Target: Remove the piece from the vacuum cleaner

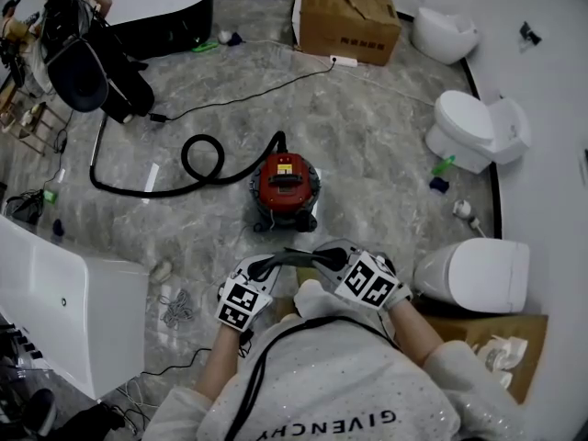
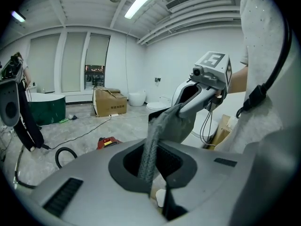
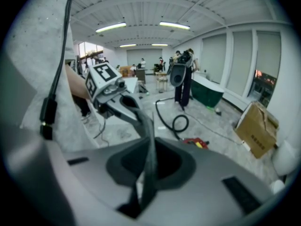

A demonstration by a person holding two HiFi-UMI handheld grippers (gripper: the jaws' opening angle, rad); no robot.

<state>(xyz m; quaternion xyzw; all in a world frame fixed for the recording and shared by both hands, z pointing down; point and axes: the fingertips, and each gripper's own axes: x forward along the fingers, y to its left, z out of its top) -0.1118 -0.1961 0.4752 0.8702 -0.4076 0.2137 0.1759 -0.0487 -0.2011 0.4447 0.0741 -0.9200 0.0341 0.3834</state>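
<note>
The red vacuum cleaner [image 1: 285,184] stands on the marble floor ahead of me, its black hose [image 1: 197,166] curling away to the left. A floppy grey fabric piece [image 1: 294,257] is held up in front of my chest, apart from the vacuum. My left gripper [image 1: 266,267] is shut on one end of it and my right gripper [image 1: 322,256] is shut on the other. In the left gripper view the grey piece [image 2: 159,131] rises from the left gripper [image 2: 153,185] to the right gripper [image 2: 207,86]. In the right gripper view the grey piece [image 3: 148,140] runs from the right gripper [image 3: 143,192] up to the left gripper [image 3: 113,95].
A cardboard box [image 1: 347,16] sits at the back. White toilets [image 1: 473,129] line the right side, one close by [image 1: 478,274]. A white tub [image 1: 73,306] stands at my left. A power cable [image 1: 248,92] crosses the floor. A person stands by dark equipment [image 1: 87,58] at far left.
</note>
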